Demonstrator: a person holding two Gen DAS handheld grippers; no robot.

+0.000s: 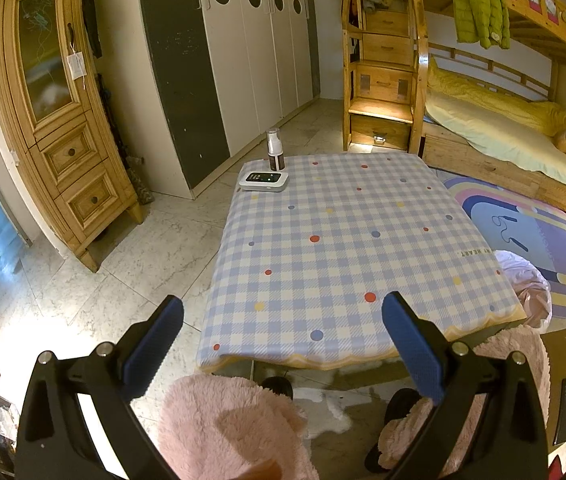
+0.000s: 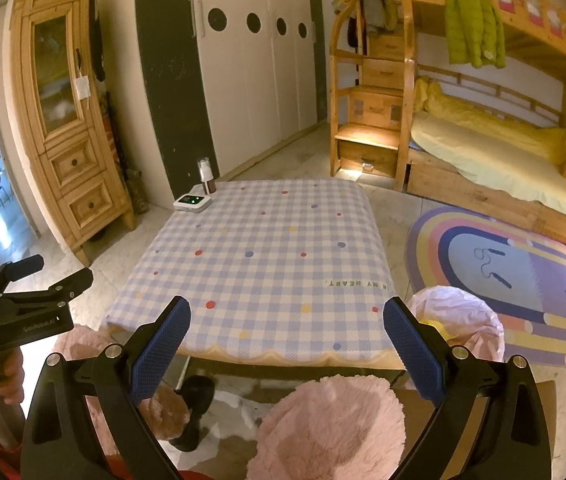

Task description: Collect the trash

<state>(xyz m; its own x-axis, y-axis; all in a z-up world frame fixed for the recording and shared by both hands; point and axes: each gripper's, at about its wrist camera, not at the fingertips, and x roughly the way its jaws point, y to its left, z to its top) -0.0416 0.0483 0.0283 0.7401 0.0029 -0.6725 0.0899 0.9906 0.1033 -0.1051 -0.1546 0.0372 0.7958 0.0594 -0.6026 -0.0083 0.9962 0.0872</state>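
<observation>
Both hand-held grippers are hovering over the near edge of the table (image 2: pixel 243 280), which is wearing a blue-and-white checked cloth with coloured dots. The left hand-held gripper (image 1: pixel 283 312) is standing spread wide, nothing between its blue pads, and the right hand-held gripper (image 2: pixel 287 316) is standing spread and empty as well.

No loose trash is showing on the cloth. At the far left corner a small dark brown pump bottle with a clear cap (image 1: pixel 275 152) is standing upright, touching or just behind a flat white device with a dark screen (image 1: pixel 263 181). Off the near right corner, on the floor, a bin lined with a thin pink plastic bag (image 2: pixel 459 320) is waiting, something yellow lying inside.

If the bottle is the trash, it is likely light, rigid and smooth, so it could slip; pinching across the brown body below the cap looks safest. The liner is soft and crinkly and would give under any push.
</observation>
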